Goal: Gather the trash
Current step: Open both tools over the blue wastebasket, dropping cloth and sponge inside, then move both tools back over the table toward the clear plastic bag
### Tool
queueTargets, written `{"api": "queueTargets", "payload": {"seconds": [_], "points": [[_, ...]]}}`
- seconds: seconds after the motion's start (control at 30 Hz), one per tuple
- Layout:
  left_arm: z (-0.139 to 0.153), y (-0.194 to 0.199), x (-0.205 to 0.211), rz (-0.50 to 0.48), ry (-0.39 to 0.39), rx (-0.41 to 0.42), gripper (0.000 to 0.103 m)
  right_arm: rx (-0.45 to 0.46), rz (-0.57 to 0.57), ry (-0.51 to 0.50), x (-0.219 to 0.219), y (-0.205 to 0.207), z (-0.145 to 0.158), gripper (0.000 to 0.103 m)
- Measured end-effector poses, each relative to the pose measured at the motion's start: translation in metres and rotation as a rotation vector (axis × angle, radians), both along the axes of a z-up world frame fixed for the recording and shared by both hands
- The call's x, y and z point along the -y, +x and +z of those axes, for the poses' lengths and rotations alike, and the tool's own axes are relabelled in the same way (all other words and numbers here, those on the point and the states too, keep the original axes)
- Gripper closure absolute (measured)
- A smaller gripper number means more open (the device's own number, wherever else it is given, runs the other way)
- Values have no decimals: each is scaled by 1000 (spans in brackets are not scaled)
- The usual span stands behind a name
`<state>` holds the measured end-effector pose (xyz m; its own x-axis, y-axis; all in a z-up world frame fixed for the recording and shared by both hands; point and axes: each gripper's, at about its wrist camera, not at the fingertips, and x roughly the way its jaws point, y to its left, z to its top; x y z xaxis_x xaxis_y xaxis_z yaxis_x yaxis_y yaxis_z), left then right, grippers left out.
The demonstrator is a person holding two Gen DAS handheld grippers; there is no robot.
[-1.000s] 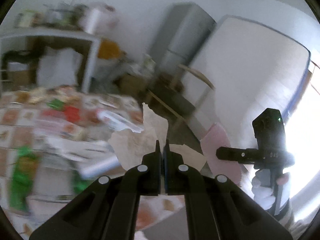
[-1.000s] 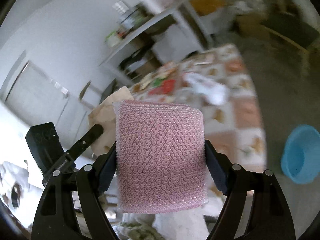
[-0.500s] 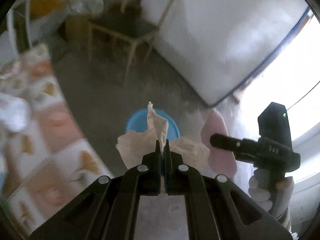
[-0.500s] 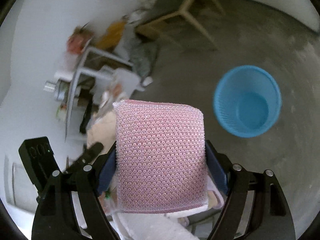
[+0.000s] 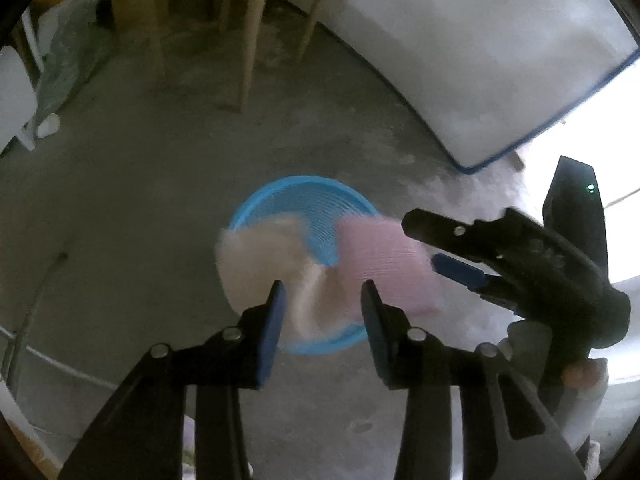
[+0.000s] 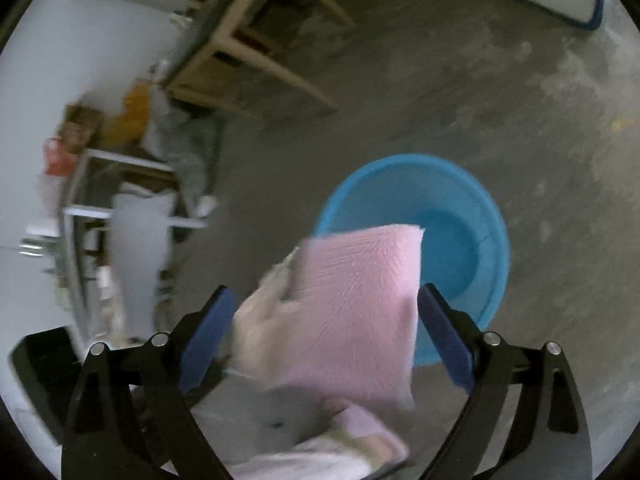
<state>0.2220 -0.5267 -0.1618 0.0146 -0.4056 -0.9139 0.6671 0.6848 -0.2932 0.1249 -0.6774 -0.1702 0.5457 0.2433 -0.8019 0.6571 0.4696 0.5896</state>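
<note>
Both hand-held grippers have just been opening over the blue basket (image 5: pixel 304 200): the left hand-held gripper (image 5: pixel 322 300) stands spread, crumpled paper (image 5: pixel 256 260) blurred, probably falling free; the right hand-held gripper (image 6: pixel 324 320) gapes around the pink sponge (image 6: pixel 360 300). Keep both centred above the basket until the pieces drop clear

A wooden chair (image 5: pixel 248 8) stands on the grey concrete floor (image 5: pixel 120 208).

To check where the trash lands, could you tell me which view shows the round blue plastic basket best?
The right wrist view: the round blue plastic basket shows its open inside. In the left wrist view falling trash covers much of it.
</note>
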Motion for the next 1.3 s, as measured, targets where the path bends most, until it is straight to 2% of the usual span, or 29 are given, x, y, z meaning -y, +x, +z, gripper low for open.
{"api": "queueTargets", "payload": {"seconds": [0.13,0.2,0.3,0.5,0.6,0.73,0.83,1.0,1.13,1.2,1.3], "points": [[6,-5,-4,0,-26,11,62,-40,-24,-33,3,-2,-15,14],[20,-11,-11,-12,-55,41,60,-26,-28,-38,-1,-6,-12,14],[48,-21,-23,-35,-102,95,59,-10,-15,-101,-1,-16,-2,14],[118,-44,-60,-62,-247,212,51,57,54,-363,-16,-38,50,14],[156,-58,-95,-65,-317,270,47,102,103,-563,-42,-53,92,8],[190,-71,-149,-41,-355,342,45,150,172,-831,-88,-66,140,8],[216,-81,-212,22,-349,403,44,207,251,-915,-125,-67,166,8],[246,-84,-318,174,-342,458,40,355,399,-873,-179,-63,193,8],[278,-80,-421,361,-316,537,35,499,546,-741,-229,-42,218,8],[288,-77,-459,443,-293,571,32,539,584,-689,-249,-34,228,8],[290,-61,-520,579,-301,563,30,590,649,-593,-279,-13,244,8]]}}
